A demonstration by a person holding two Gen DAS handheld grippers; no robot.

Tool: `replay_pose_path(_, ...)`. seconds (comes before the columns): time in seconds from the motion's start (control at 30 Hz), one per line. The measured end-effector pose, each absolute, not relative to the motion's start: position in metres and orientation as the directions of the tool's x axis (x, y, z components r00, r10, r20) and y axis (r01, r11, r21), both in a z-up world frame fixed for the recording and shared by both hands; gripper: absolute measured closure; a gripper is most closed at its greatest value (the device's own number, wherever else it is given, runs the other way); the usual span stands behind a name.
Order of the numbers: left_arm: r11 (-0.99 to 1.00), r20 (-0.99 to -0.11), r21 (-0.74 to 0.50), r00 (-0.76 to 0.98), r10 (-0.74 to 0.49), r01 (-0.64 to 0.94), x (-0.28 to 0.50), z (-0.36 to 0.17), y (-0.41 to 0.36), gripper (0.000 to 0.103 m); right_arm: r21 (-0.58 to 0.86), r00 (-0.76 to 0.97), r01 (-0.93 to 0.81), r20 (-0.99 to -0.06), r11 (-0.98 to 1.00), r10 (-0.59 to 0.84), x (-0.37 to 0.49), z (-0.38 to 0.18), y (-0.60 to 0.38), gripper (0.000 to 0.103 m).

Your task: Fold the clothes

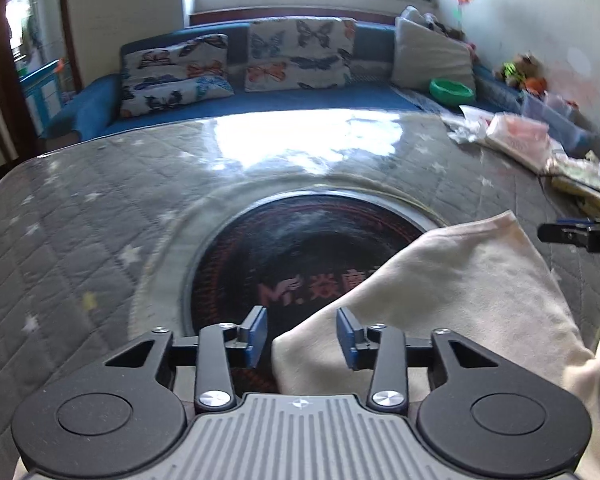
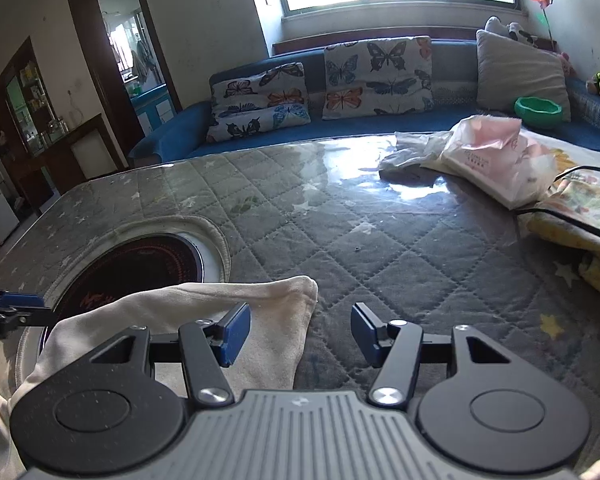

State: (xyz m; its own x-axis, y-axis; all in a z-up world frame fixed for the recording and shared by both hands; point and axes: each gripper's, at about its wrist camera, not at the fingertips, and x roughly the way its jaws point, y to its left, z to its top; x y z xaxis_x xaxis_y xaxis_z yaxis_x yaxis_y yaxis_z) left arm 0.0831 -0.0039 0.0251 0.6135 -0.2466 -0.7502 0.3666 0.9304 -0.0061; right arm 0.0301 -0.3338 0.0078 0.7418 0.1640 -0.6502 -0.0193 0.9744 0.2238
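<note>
Your left gripper (image 1: 302,336) and right gripper (image 2: 300,334), both spread and empty, hover at the cream garment (image 1: 440,292), apparently released flat for folding.

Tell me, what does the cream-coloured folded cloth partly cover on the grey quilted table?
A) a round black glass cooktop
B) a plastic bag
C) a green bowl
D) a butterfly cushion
A: the cream-coloured folded cloth lies across the edge of the round black glass cooktop set into the grey quilted table.
</note>
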Motion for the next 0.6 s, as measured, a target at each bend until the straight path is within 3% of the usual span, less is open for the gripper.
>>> replay_pose_path(0.17,0.913,-0.770,0.003,0.584,-0.258,0.408,0.093,0.008,-0.018,0.061,0.231,0.730,-0.032,-0.659,0.972,0.181,0.042,-0.002,-0.331,0.049)
replay_pose_path(0.23,0.906,-0.771,-0.002,0.576,-0.271,0.423,0.094,0.003,-0.020,0.069,0.237,0.725,-0.039,-0.661,0.971,0.191,0.046,-0.005,-0.331,0.055)
replay_pose_path(0.3,0.899,-0.765,-0.004,0.578,-0.285,0.438,0.092,0.001,-0.021,0.086,0.246,0.719,-0.042,-0.666,0.968,0.200,0.049,-0.008,-0.330,0.059)
replay_pose_path(0.33,0.897,-0.759,-0.001,0.583,-0.288,0.441,0.091,0.002,-0.022,0.090,0.245,0.716,-0.043,-0.669,0.969,0.201,0.051,-0.011,-0.329,0.060)
replay_pose_path(0.37,0.896,-0.754,0.001,0.589,-0.291,0.444,0.090,0.002,-0.022,0.096,0.243,0.715,-0.044,-0.670,0.969,0.200,0.052,-0.012,-0.329,0.069)
replay_pose_path(0.4,0.895,-0.748,0.003,0.595,-0.294,0.447,0.089,0.002,-0.023,0.097,0.241,0.716,-0.044,-0.669,0.970,0.199,0.052,-0.013,-0.328,0.080)
replay_pose_path(0.5,0.884,-0.725,-0.008,0.606,-0.328,0.468,0.083,0.008,-0.023,0.100,0.247,0.722,-0.040,-0.663,0.968,0.199,0.051,-0.013,-0.328,0.091)
replay_pose_path(0.6,0.874,-0.699,-0.013,0.621,-0.356,0.486,0.081,0.015,-0.024,0.098,0.252,0.722,-0.043,-0.661,0.967,0.204,0.051,-0.012,-0.330,0.091)
